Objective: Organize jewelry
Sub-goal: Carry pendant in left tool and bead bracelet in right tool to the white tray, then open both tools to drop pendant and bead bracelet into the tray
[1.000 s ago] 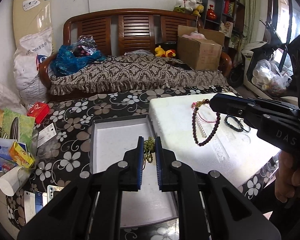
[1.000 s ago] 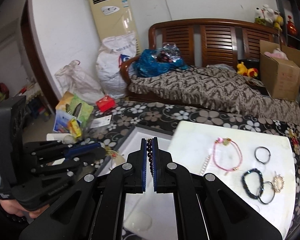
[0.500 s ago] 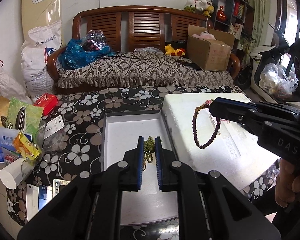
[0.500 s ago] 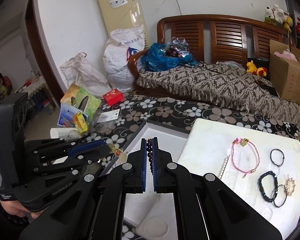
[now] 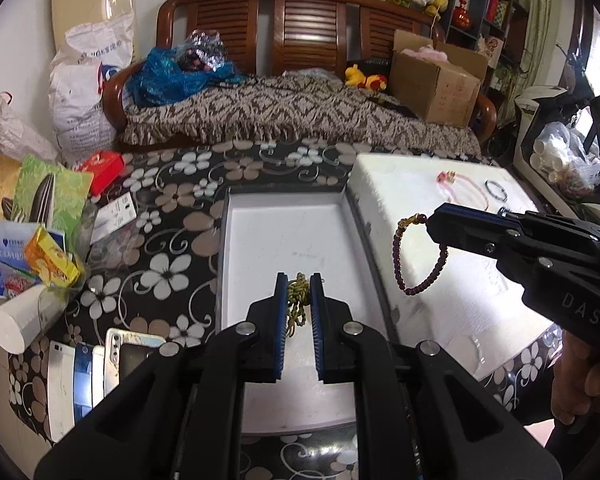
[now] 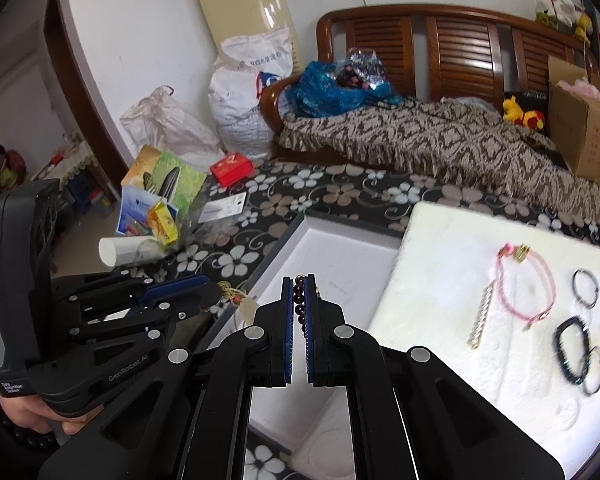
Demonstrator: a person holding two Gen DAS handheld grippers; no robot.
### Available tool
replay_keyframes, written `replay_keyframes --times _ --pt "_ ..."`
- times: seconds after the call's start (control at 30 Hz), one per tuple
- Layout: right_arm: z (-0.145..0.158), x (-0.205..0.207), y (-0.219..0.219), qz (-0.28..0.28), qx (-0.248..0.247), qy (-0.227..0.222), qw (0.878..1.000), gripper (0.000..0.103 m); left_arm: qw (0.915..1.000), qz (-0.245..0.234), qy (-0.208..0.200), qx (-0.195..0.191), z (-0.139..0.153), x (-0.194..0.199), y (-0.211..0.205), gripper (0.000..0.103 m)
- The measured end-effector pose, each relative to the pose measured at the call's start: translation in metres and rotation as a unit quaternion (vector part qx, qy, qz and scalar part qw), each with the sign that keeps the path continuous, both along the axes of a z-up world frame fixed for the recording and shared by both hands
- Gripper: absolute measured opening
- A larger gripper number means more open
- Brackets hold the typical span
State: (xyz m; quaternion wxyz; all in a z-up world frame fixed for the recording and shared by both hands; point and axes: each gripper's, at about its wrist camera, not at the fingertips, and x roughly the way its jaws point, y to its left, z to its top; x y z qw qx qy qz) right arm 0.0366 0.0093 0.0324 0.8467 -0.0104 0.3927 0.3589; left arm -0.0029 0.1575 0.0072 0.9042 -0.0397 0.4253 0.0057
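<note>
My left gripper is shut on an olive-green knotted cord ornament above the white tray. My right gripper is shut on a dark purple bead bracelet; in the left wrist view the bracelet hangs from the right gripper over the edge of the white foam board. On the board lie a pink cord bracelet, a pearl strand, a thin black band and a black bead bracelet with a gold piece.
The floral table holds snack packets, a white cup, a red box and several phones on its left. A wooden sofa with a cardboard box stands behind.
Both grippers have shifted left over the table. The right gripper has carried the purple bracelet from above the foam board toward its left edge, close to the tray.
</note>
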Motion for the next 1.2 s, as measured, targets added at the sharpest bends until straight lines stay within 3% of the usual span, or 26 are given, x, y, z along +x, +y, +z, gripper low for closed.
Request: replay_keyframes --times 0.4,0.63,0.77,0.83,0.93,1.2 --pt "-0.061 0.002 0.043 0.005 -0.082 0.066 0.994 0.005 0.9956 -0.006 0.092 -0.02 -0.047 0.006 0.006 0.011" --pt "-0.083 -0.002 0.055 0.014 -0.13 0.087 0.988 0.006 0.992 0.007 0.124 -0.02 -0.061 0.007 0.011 0.012" --pt "-0.09 -0.004 0.056 0.013 -0.146 0.089 0.985 0.006 0.9909 0.013 0.134 -0.013 -0.064 0.007 0.011 0.017" --pt "-0.091 -0.005 0.055 0.013 -0.145 0.092 0.985 0.015 0.991 0.015 0.133 -0.008 -0.063 0.006 0.011 0.026" --pt "-0.092 -0.005 0.054 0.013 -0.146 0.094 0.985 0.019 0.9912 0.018 0.131 -0.006 -0.062 0.006 0.012 0.035" --pt "-0.078 -0.005 0.046 0.008 -0.123 0.084 0.989 0.021 0.9923 0.033 0.119 -0.008 -0.056 0.006 0.018 0.036"
